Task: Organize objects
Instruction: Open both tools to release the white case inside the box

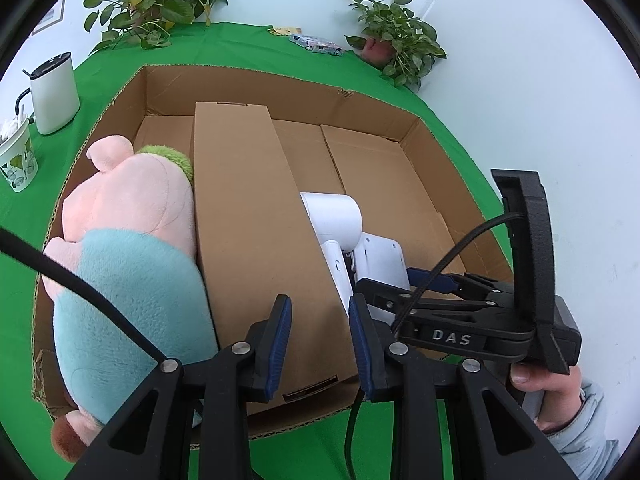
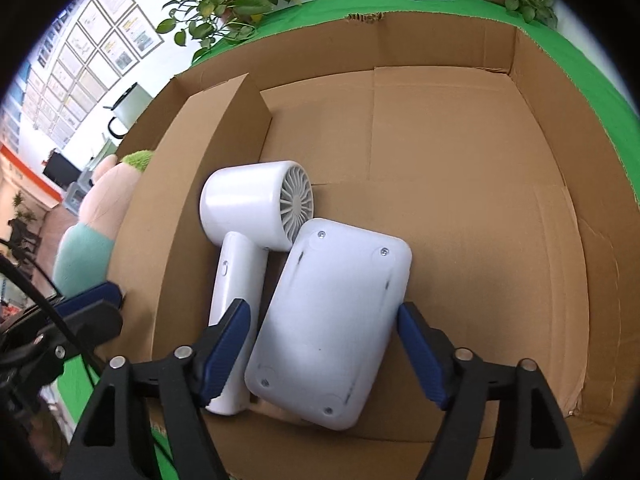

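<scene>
A large open cardboard box (image 1: 372,96) sits on the green table. Inside lie a pink and teal plush toy (image 1: 132,248), a long closed carton (image 1: 256,232), a white hair dryer (image 2: 252,216) and a white flat device (image 2: 332,320). My right gripper (image 2: 324,348) is open, its blue pads on either side of the white device with gaps to both. My left gripper (image 1: 320,344) is open and empty above the long carton's near end. The right gripper also shows in the left wrist view (image 1: 416,280).
A white canister (image 1: 54,92) and a patterned paper cup (image 1: 18,160) stand left of the box. Potted plants (image 1: 156,0) stand at the table's far edge, with a small packet (image 1: 316,44) between them. The box floor (image 2: 460,200) right of the device is bare cardboard.
</scene>
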Action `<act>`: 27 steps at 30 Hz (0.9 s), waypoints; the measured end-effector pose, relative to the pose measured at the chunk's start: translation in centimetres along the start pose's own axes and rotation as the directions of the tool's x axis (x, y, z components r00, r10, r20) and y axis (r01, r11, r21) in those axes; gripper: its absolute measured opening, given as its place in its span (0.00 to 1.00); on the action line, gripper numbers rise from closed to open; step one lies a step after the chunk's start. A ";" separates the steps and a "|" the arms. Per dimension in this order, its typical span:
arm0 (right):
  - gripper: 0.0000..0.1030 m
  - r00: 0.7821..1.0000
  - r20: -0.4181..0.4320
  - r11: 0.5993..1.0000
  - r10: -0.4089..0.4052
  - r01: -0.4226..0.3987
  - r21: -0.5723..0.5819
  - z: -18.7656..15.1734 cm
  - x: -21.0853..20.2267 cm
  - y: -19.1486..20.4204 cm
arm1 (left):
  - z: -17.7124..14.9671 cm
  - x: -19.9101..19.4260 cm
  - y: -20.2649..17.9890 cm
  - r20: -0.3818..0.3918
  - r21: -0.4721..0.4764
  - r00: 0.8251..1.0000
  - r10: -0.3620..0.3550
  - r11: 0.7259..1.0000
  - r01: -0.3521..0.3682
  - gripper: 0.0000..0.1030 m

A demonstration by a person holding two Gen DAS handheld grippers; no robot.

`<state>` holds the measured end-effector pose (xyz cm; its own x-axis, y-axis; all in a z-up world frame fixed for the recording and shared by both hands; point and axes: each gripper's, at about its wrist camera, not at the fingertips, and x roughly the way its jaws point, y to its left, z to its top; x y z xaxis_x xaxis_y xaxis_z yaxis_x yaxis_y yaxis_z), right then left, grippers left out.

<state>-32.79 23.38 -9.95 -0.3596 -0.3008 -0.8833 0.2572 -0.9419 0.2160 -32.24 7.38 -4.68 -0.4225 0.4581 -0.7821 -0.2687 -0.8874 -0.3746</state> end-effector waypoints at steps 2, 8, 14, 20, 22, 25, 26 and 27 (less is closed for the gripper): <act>0.69 0.999 0.000 0.998 -0.054 0.054 -0.041 -0.1 0.1 0.5 | -0.1 0.0 0.0 -0.001 -0.001 1.000 -0.001 1.000 0.001 0.27; 0.62 0.994 0.009 0.977 -0.110 0.110 -0.184 -0.9 -0.5 1.4 | -0.3 -0.2 0.1 -0.001 -0.002 1.000 -0.009 1.000 0.009 0.27; 0.53 0.996 -0.030 0.961 -0.080 0.069 -0.267 -1.0 -1.0 1.1 | -0.2 -0.3 0.2 0.002 -0.004 1.000 -0.008 1.000 0.008 0.27; 0.57 0.999 -0.052 0.992 -0.014 0.007 -0.127 -0.3 -0.5 -0.1 | -0.1 -0.3 0.1 -0.001 -0.010 1.000 -0.001 1.000 0.001 0.27; 0.60 0.998 -0.055 0.998 0.015 -0.018 -0.053 0.1 -0.3 -0.9 | -0.3 -0.4 0.0 -0.001 -0.007 1.000 0.001 1.000 -0.001 0.27; 0.66 0.998 -0.066 1.000 0.018 -0.019 -0.009 0.7 0.4 -0.8 | -0.3 -0.4 0.2 0.000 -0.010 1.000 -0.004 1.000 0.004 0.27; 0.67 0.997 -0.074 1.000 0.002 -0.003 -0.009 0.8 0.7 -0.6 | -0.3 -0.4 0.2 0.000 -0.011 1.000 -0.005 1.000 0.005 0.27; 0.67 0.996 -0.082 1.000 -0.017 0.016 -0.010 1.0 1.1 -0.4 | -0.3 -0.4 0.2 0.001 -0.012 1.000 -0.006 1.000 0.006 0.27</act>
<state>-34.18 23.24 -10.53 -0.2889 -0.2715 -0.9181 0.2600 -0.9452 0.1977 -31.84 6.95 -4.61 -0.4217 0.4635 -0.7793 -0.2612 -0.8851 -0.3851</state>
